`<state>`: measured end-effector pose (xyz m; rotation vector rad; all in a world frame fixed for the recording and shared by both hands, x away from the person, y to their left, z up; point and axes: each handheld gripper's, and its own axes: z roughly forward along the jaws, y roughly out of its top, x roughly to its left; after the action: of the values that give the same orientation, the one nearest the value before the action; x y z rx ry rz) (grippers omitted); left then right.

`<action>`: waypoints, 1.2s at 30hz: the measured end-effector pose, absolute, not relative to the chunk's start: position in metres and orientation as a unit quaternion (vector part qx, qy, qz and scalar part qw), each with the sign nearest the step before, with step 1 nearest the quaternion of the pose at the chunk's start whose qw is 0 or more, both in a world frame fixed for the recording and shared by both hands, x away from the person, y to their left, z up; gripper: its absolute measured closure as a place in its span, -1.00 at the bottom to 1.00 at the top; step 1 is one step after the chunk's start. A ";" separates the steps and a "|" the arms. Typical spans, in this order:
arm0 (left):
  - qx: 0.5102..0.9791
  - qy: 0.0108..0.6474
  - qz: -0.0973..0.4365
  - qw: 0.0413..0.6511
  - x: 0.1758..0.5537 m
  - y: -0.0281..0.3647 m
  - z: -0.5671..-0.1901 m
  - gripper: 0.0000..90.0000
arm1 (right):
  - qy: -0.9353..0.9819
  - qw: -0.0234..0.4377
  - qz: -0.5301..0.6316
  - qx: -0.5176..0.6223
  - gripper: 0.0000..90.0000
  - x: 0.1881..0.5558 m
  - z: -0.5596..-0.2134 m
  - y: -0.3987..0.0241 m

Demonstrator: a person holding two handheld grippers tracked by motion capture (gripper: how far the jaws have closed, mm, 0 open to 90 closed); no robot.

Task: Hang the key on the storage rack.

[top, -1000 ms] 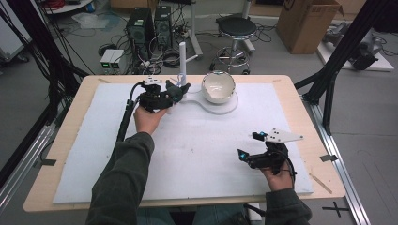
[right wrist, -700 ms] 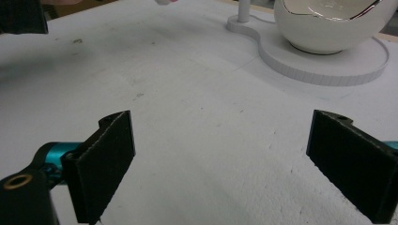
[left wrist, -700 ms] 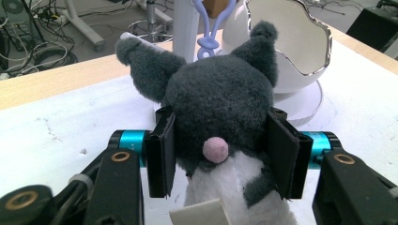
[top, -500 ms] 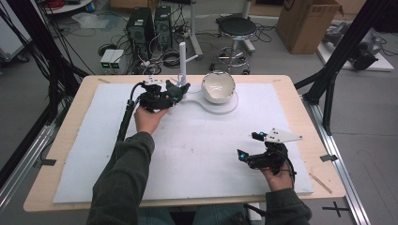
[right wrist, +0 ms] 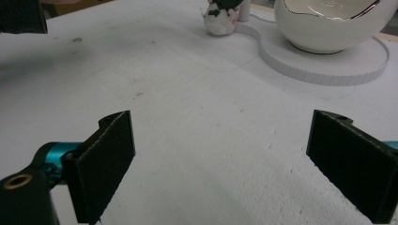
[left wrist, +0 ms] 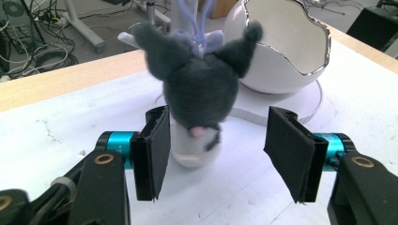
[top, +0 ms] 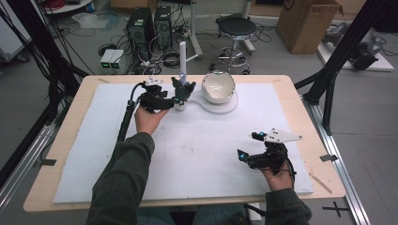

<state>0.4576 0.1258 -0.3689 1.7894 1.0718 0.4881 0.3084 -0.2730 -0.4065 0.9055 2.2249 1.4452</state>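
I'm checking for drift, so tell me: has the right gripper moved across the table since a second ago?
No. In the high view the right gripper sits at the same spot near the right edge of the white mat, with its fingers spread apart above bare mat.

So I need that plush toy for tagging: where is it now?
High view, far left-centre: the plush toy hangs by the white post, just left of the eggshell bowl, between the left claw pads.

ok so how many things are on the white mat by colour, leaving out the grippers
dark grey: 1, the plush toy
white: 3, the cracked-egg bowl, the flat stand under it, the upright post
total: 4
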 end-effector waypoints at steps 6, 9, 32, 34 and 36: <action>0.735 0.434 0.199 0.482 0.454 0.128 -0.369 -0.11 | 0.783 0.166 0.507 0.319 -0.83 0.309 -0.407 -0.273; 0.736 0.431 0.199 0.482 0.451 0.129 -0.368 -0.12 | 0.784 0.166 0.506 0.319 -0.83 0.309 -0.407 -0.273; 0.736 0.403 0.202 0.505 0.427 0.140 -0.361 -0.30 | 0.783 0.171 0.503 0.322 -0.83 0.308 -0.407 -0.272; 0.738 0.401 0.203 0.503 0.425 0.141 -0.361 -0.32 | 0.783 0.174 0.505 0.320 -0.83 0.309 -0.406 -0.273; 0.741 0.399 0.204 0.501 0.424 0.142 -0.361 -0.33 | 0.782 0.172 0.504 0.324 -0.83 0.308 -0.406 -0.273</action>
<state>0.4236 0.1419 -0.3607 1.7901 0.9634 0.4930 0.3083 -0.2731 -0.4063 0.9195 2.2176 1.4314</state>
